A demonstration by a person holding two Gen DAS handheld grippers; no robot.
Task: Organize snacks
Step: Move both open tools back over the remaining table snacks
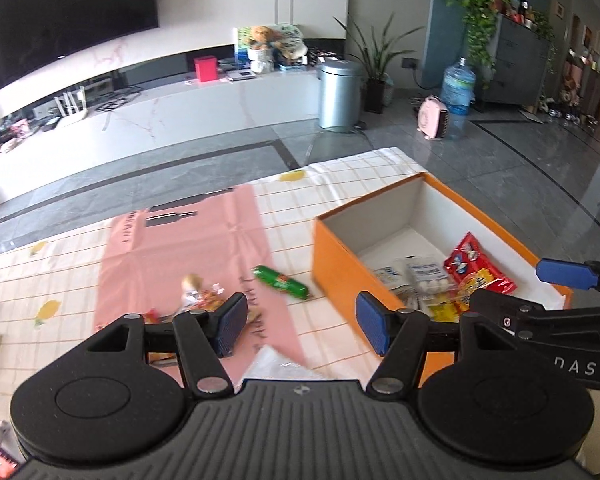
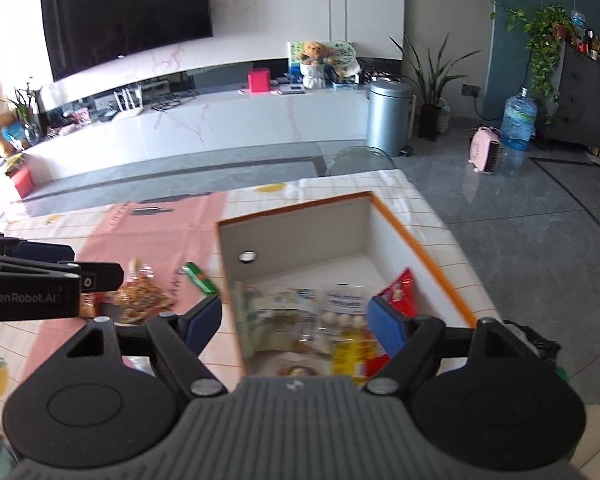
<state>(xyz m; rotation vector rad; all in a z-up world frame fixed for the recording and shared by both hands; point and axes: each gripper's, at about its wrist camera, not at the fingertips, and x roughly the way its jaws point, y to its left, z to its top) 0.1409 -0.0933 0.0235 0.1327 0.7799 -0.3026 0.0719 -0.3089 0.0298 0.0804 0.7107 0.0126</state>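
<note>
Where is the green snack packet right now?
The green snack packet lies on the pink sheet on the table, just left of the orange box, outside it.

"GenRobot.AI" on left hand-held gripper; "DAS" on right hand-held gripper.

Box on desk at right, snack packets inside, mat left of box, sausage stick and loose snacks on mat
</note>
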